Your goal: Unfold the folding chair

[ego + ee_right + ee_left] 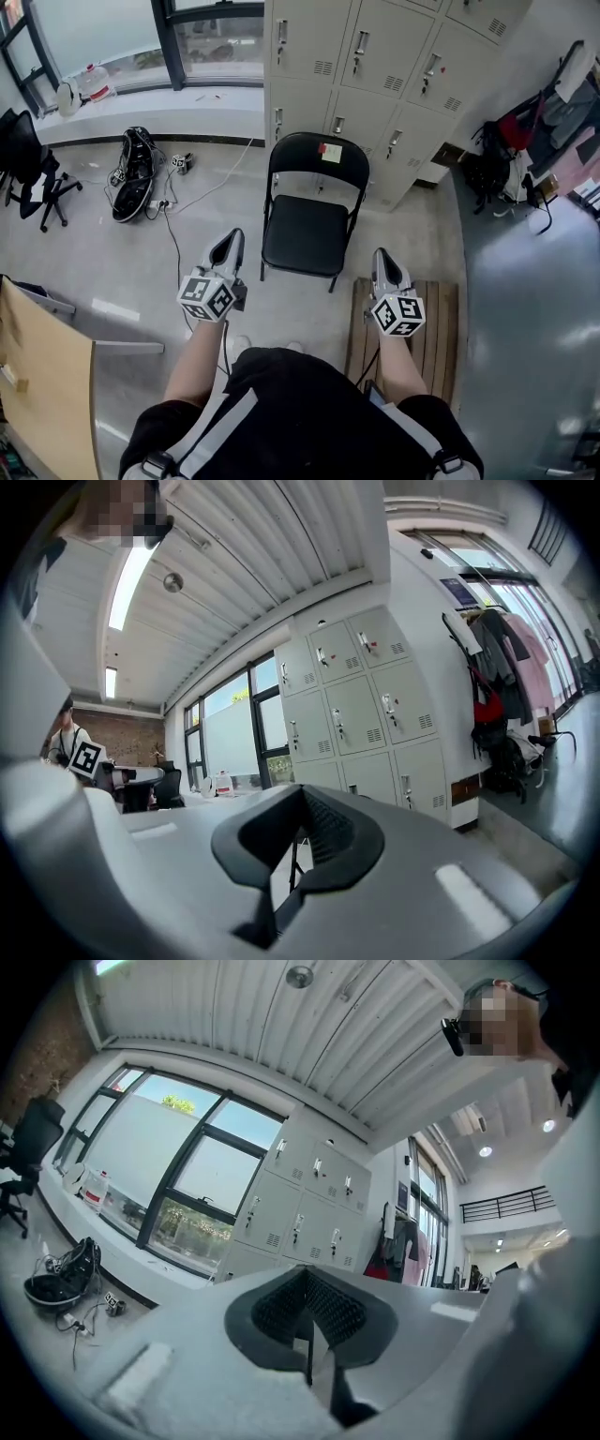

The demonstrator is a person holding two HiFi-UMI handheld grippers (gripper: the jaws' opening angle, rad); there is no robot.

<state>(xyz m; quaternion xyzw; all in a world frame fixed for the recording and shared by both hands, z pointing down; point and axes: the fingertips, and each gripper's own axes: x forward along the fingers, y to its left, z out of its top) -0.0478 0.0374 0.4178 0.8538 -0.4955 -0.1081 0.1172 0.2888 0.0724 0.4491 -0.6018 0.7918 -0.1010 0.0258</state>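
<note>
Folding chair (309, 214) on the floor, fully open: seat down flat, backrest upright, legs splayed and planted. Two small paper notes (328, 152) stuck on the backrest. Close behind the chair, a bank of grey lockers (375, 56). Just beside the chair's near right leg in the head view, a low wooden pallet (427, 323). Well off to the left of the chair, a tangle of cables (136, 173) on the floor.

Left gripper (231, 242) just short of the chair's near left corner, pointing level toward it, apart from it, jaws pressed together on nothing. Right gripper (384, 261) likewise off the near right corner, close to the seat edge but not touching, jaws closed and empty.

Judged from this: unfolding apparently done, nothing left to spread. Probably the closing stage, with both grippers clear of the chair.

Calls for little next. At most a check of seat and frame: bring a closed gripper down onto the front edge of the seat, press gently, watch for any give or wobble. Otherwise keep both grippers apart from the chair and leave it standing.
</note>
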